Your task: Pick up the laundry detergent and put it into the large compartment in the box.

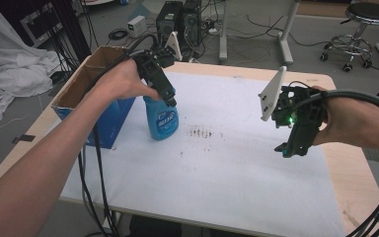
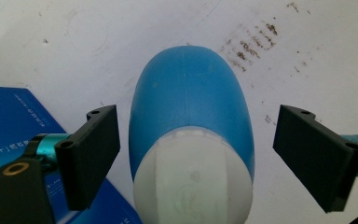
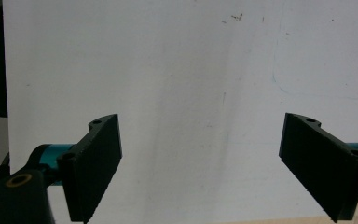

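A blue spray bottle point(image 1: 162, 118) with a pale top stands upright on the white sheet point(image 1: 227, 173), beside the box. My left gripper point(image 1: 170, 100) hangs over its top, open. In the left gripper view the bottle point(image 2: 191, 93) rises between the two black jaws of that gripper point(image 2: 198, 121), with a narrow gap on the left and a wider one on the right. My right gripper point(image 1: 288, 148) is held above the right part of the sheet, well away from the bottle. It is open point(image 3: 200, 126), with bare white sheet point(image 3: 191, 70) between its jaws.
An open cardboard box with blue sides point(image 1: 86, 84) stands at the table's left edge, touching or nearly touching the bottle. Brown smears point(image 1: 200, 133) mark the sheet's middle. On the floor behind are computer towers point(image 1: 180, 19), cables and a stool point(image 1: 362, 29).
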{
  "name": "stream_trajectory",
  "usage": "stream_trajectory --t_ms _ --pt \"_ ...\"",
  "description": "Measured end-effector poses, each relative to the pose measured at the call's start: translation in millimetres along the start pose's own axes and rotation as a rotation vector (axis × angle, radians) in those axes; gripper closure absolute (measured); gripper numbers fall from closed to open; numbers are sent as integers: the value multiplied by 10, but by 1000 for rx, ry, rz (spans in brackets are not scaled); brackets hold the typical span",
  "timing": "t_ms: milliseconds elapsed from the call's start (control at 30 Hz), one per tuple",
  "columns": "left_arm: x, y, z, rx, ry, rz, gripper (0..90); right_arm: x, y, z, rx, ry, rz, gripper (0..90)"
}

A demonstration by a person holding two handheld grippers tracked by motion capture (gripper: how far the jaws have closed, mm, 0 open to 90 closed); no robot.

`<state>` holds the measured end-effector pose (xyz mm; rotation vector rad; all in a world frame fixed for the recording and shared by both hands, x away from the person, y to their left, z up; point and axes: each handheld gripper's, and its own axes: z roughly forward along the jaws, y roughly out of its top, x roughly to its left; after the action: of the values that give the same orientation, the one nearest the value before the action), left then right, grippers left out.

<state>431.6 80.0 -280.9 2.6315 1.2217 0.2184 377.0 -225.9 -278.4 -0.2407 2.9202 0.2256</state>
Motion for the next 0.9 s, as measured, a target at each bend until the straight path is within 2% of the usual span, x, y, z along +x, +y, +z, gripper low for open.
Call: stream_trajectory --t_ms 67,100,433,567,900 --pt "-11 -13 10 -20 -3 -12 166 -1 -2 0 0 -1 1 121" --pt "-8 -16 6 -16 -2 -2 172 -2 -3 0 1 -1 0 122" --pt "-19 -55 7 -43 -8 -20 238 -3 6 13 4 -1 1 122" --pt "-8 -73 -6 -69 -14 -45 249 -4 10 14 5 -1 -1 122" --pt "0 -91 -29 -69 -14 -43 283 11 17 20 7 -4 9 122"
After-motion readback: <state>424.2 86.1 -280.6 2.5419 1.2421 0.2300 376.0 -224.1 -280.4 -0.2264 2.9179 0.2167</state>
